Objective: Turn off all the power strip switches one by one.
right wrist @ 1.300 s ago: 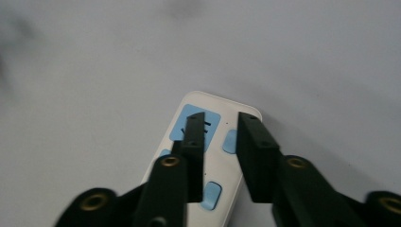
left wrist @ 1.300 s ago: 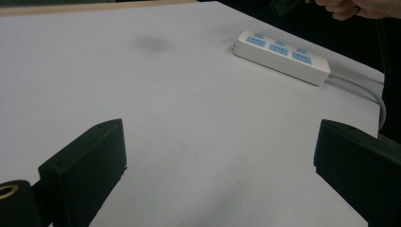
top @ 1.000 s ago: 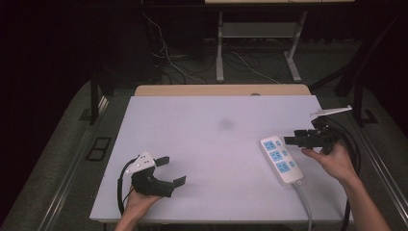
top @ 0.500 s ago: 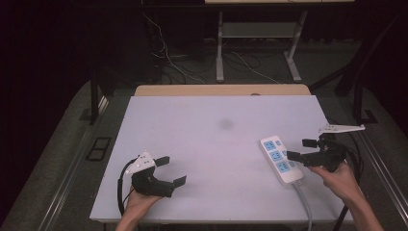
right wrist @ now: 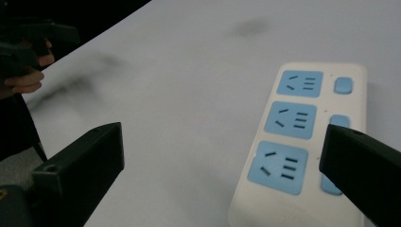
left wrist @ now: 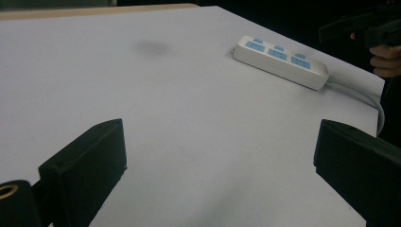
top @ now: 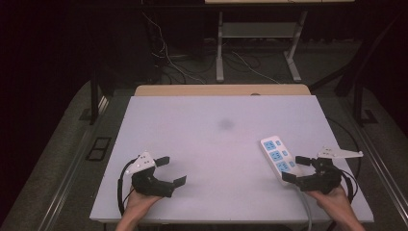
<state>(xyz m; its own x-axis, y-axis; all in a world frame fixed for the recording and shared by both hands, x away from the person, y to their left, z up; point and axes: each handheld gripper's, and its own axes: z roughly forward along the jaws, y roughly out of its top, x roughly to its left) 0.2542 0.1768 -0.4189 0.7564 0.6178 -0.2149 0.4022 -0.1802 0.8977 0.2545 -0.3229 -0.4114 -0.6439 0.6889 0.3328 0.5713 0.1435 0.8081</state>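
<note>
- R gripper [top: 297, 169]: jaws spread wide, nothing between them. Held low at the near right of the table [top: 216, 144], gripped by the right hand [top: 332, 198].
- In the right gripper view, far jaw sits over the switch side of the power strip [right wrist: 302, 142]; contact w/ it can't be told. Near jaw over bare tabletop.
- L gripper [top: 168, 171]: jaws likewise wide apart, empty, over bare table at the near left. Held by the left hand [top: 139, 203]; grey plate on top, black cable looping off to its left.
- Power strip: white, three blue sockets in a row w/ small blue switches alongside. Lies flat on the table's right side, just beside the R gripper, long axis running near-to-far, slightly angled.
- Strip's cord [top: 307, 211]: pale grey, leaves the near end, runs off the near table edge.
- In the left gripper view, strip [left wrist: 280, 60] seen well apart across the tabletop, w/ the other hand and gripper beyond it at upper right.
- Table: pale, w/ a faint dark smudge [top: 225, 124] near centre; wooden strip along the far edge.
- Surroundings dark; metal stand legs and loose cables on the floor beyond.
</note>
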